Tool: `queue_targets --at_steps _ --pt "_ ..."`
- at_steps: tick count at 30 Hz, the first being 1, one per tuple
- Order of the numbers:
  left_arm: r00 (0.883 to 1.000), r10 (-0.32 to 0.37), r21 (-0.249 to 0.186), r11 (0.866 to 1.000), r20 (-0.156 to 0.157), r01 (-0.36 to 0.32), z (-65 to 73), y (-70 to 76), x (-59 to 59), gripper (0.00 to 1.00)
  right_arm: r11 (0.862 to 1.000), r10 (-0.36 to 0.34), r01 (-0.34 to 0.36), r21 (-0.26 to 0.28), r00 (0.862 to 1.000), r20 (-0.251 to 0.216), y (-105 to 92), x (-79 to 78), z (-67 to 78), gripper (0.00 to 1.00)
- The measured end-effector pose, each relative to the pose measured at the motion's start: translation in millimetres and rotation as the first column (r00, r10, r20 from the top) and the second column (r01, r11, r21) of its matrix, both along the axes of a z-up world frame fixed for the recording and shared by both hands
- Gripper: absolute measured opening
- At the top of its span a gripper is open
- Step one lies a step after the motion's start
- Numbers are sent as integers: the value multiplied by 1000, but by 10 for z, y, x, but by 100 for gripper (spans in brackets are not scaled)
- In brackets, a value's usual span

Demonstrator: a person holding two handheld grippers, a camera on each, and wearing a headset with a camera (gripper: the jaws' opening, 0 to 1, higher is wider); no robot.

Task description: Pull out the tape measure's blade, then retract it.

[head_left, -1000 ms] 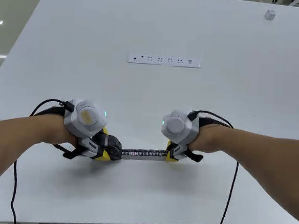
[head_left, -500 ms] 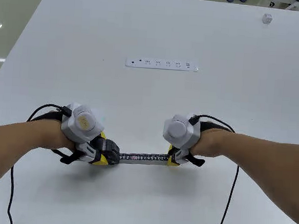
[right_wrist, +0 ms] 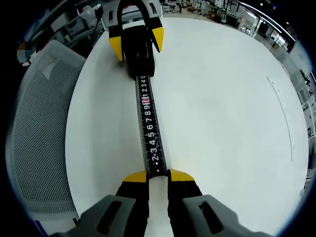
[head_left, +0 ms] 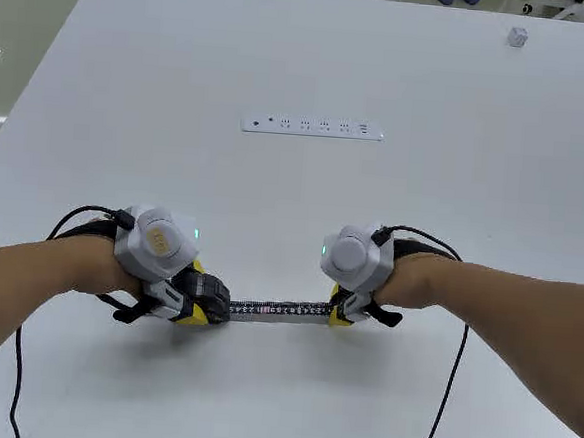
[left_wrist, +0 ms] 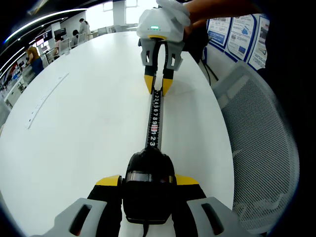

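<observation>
A: Head view: bright, even overhead light. Soft, faint shadows are noted on the table point(head_left: 302, 69), lower middle. Glare spots are seen on the floor point(head_left: 25, 20), upper left.
B: Focus?
A: Sharp throughout, no motion blur noted. Gripper views: strong fisheye bending is seen toward the edges. A light strip point(left_wrist: 47, 19) is blown out, upper left of the left gripper view. Blade point(right_wrist: 149, 123) print is read sharply. A small highlight is caught on the tape measure point(left_wrist: 148, 182).
</observation>
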State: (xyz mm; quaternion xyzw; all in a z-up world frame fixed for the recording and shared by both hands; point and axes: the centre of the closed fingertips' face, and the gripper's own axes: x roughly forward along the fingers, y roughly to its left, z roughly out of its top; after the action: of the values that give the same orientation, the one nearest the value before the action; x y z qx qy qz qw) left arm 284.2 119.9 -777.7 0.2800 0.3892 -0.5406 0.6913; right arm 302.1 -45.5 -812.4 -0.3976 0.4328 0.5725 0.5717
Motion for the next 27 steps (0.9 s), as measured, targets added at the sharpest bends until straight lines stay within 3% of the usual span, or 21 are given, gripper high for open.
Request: queue_targets --at_steps 27 --pt "1000 4 -4 1000 1 -4 11 -5 -12 36 1000 -12 12 -16 1000 -5 -113 5 -2 12"
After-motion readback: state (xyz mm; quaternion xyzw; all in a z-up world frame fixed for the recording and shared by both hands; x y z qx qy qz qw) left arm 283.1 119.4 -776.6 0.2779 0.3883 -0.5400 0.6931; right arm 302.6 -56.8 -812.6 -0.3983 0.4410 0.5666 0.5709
